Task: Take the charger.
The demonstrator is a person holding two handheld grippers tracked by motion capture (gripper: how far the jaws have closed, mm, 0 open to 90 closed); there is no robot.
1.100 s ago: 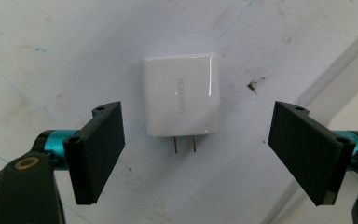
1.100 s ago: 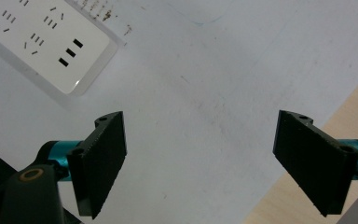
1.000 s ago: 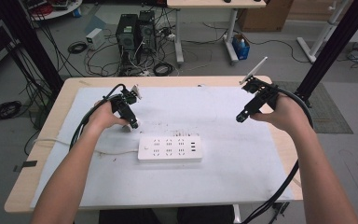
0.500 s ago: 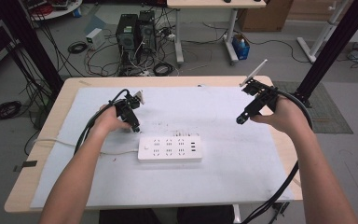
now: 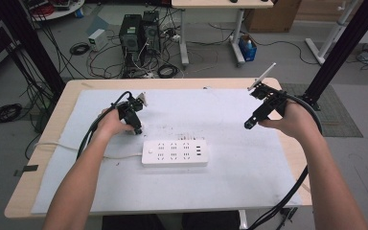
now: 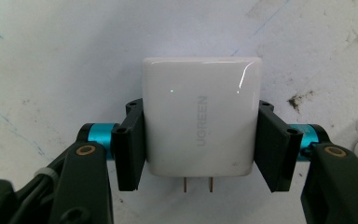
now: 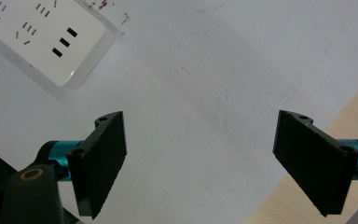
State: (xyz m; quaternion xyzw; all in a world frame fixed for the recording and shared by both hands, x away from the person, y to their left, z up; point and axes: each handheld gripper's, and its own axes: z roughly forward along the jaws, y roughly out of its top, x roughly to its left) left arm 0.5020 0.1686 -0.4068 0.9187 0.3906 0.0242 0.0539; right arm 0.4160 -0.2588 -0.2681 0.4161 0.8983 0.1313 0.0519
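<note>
A white UGREEN charger [image 6: 200, 121] with two metal prongs pointing toward the camera sits between both jaws of my left gripper [image 6: 200, 140], which is shut on its sides. In the high view that left gripper [image 5: 135, 125] is low over the white mat, just up-left of the white power strip [image 5: 174, 153]. My right gripper [image 5: 249, 124] hovers open over the mat at the right, nothing between its jaws. In the right gripper view the right gripper [image 7: 200, 158] is wide open and a corner of the power strip [image 7: 46, 42] lies at the upper left.
A white mat [image 5: 182, 191] covers most of the wooden table [image 5: 72, 86]. The strip's white cord [image 5: 76, 148] runs off to the left. Black gripper cables trail off both table sides. Computers and cables crowd the floor behind.
My left gripper has shifted a little right and toward the power strip, holding the charger. The right gripper has stayed in place.
</note>
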